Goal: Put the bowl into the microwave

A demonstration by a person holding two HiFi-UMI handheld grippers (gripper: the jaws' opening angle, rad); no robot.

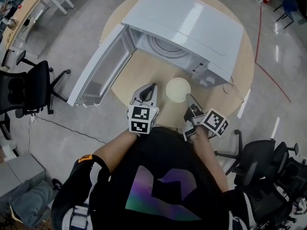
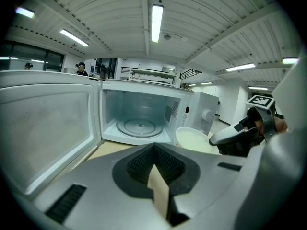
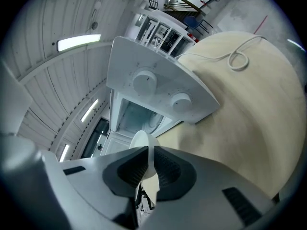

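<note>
- Your right gripper point(image 1: 189, 99) has its jaws clenched on the cream bowl's point(image 1: 178, 89) rim, just in front of the open microwave point(image 1: 192, 28) on the desk point(image 1: 144, 71).
- Your left gripper point(image 1: 145, 94), nearer the microwave's door point(image 1: 98, 68), has jaws closed and empty.

I'm looking at an open office or lab: office chairs point(image 1: 26, 87), desks point(image 1: 24, 6), polished floor point(image 1: 278, 75), ceiling strip lights point(image 2: 157, 16)

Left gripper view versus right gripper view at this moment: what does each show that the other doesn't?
Only the left gripper view: the left gripper, shut and empty, and the marker cube on the right gripper. Only the right gripper view: the looped cord on the table, and the pads pinching the bowl rim. Both: the bowl held by that gripper, the open microwave cavity, a control knob.
</note>
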